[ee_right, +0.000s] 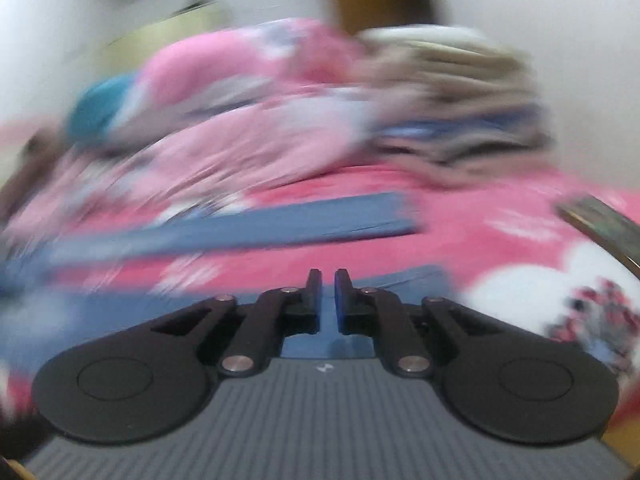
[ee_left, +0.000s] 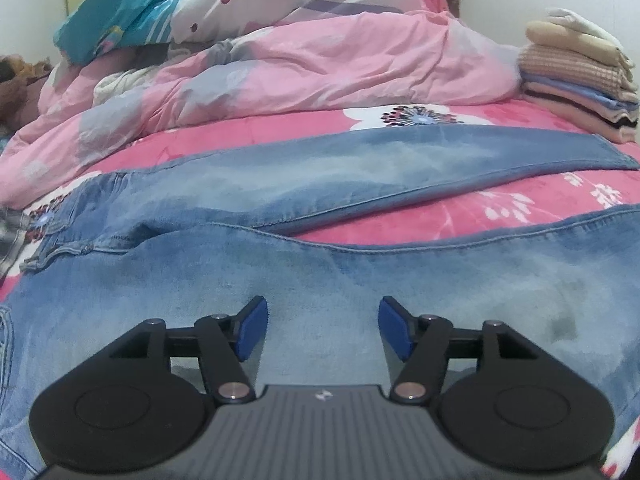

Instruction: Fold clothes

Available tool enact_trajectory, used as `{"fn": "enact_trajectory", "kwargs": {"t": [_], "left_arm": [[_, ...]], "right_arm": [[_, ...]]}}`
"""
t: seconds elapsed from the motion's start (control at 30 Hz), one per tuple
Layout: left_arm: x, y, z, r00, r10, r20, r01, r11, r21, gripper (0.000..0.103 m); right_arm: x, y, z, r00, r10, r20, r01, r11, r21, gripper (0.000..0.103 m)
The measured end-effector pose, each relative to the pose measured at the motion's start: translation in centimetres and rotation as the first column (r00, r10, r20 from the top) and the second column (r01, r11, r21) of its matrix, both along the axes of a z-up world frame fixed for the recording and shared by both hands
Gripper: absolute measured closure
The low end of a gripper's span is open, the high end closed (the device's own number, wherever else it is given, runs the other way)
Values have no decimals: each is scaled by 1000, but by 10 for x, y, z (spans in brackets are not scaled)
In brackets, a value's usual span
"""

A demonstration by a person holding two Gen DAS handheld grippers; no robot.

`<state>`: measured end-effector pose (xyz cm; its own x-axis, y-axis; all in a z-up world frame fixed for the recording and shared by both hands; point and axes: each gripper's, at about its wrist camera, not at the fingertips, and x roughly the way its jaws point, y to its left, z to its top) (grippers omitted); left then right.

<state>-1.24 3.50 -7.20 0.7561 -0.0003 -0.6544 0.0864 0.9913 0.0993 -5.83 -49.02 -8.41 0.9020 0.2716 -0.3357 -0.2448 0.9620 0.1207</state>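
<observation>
In the left wrist view, the jeans (ee_left: 320,248) lay spread across the pink floral bed (ee_left: 520,208), one leg angled away toward the stack of folded clothes (ee_left: 576,76). The left claw (ee_left: 323,330) hung tilted down over the near leg, its blue pads (ee_left: 252,328) spread with nothing between them. To fold well, I judged it should pinch the near edge cleanly (both layers) before lifting.

In the right wrist view, heavily blurred, the right claw (ee_right: 328,300) pointed only slightly downward over the jeans (ee_right: 240,224), pads pressed nearly together on nothing I could see. It would need to spread before taking a hem.
</observation>
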Motion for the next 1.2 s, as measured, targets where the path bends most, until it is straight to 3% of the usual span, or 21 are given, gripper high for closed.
{"fn": "enact_trajectory", "kwargs": {"t": [0.1,0.13,0.23,0.33,0.4,0.5,0.63,0.7,0.77,0.9,1.0,1.13,1.2], "left_arm": [[1,-5,-2,1000,18,2,-18,1000,21,36],[2,-7,-2,1000,25,3,-25,999,28,36],[2,-14,-3,998,57,9,-57,997,44,34],[4,-16,-3,996,90,11,-91,995,39,32],[5,-18,-4,995,104,13,-104,994,42,30],[5,-20,-4,994,108,21,-109,993,45,29],[4,-14,-4,995,100,15,-100,995,7,27],[5,-10,-4,996,91,7,-90,996,-22,23],[5,-7,-4,997,77,0,-76,996,-46,18],[3,-5,-1,999,50,-12,-51,997,-59,15],[-8,1,9,999,44,13,-43,995,-88,15],[-32,10,18,997,32,66,-23,992,-125,12],[-38,12,15,997,32,63,-24,991,-128,11]], "right_arm": [[-16,10,-24,996,82,-29,-84,993,-83,94],[-23,1,-32,998,62,-15,-63,996,-63,94],[-41,-41,-43,998,-67,7,66,992,105,94],[-61,-73,-50,973,-230,-25,230,948,222,95],[-72,-85,-54,958,-283,-48,285,911,298,85],[-82,-86,-58,933,-350,-88,358,867,347,81],[-99,-83,-57,919,-368,-142,387,775,500,71],[-110,-72,-46,915,-378,-140,391,753,530,53],[-119,-59,-32,910,-388,-143,401,742,537,44],[-131,-18,-2,928,-342,-146,365,768,526,31],[-118,24,20,951,-272,-148,310,819,483,22],[-64,110,38,974,-111,-197,168,938,304,22],[-35,159,37,974,-42,-222,87,977,195,22]]}}
